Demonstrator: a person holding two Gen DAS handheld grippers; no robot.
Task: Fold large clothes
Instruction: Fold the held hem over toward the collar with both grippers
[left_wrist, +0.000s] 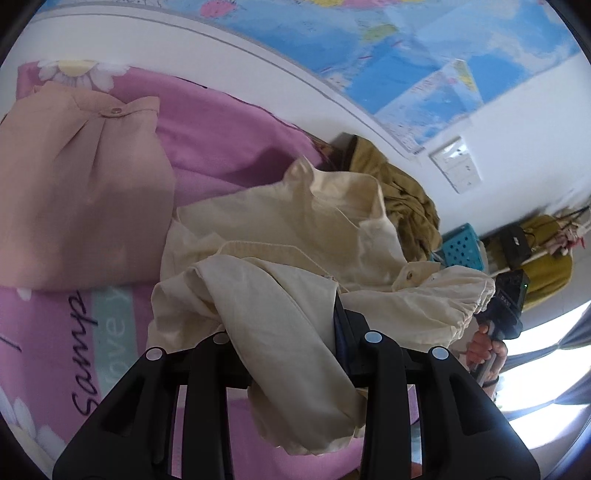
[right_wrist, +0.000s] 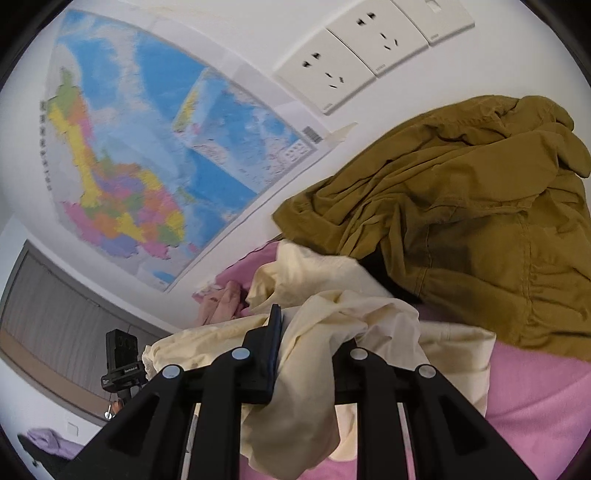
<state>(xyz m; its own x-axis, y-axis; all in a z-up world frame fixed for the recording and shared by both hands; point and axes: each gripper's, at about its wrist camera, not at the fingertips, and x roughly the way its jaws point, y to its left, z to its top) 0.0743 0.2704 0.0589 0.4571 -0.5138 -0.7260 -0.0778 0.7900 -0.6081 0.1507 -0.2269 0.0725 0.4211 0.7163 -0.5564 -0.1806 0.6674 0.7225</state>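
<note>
A cream shirt (left_wrist: 295, 236) hangs bunched over the pink bedsheet (left_wrist: 229, 122), carried between both grippers. My left gripper (left_wrist: 280, 325) is shut on a thick fold of it, and the cloth spills down over its fingers. My right gripper (right_wrist: 310, 332) is shut on another bunched part of the same cream shirt (right_wrist: 325, 332). In the left wrist view the right gripper (left_wrist: 506, 306) and the hand holding it show at the far right, beyond the shirt. The left gripper's body (right_wrist: 120, 354) shows at the lower left of the right wrist view.
A folded peach garment (left_wrist: 81, 192) lies on the bed to the left. A crumpled olive jacket (right_wrist: 461, 214) is heaped against the white wall under the sockets (right_wrist: 351, 62). A map (right_wrist: 147, 155) hangs on the wall. A teal perforated crate (left_wrist: 461, 247) stands beyond the bed.
</note>
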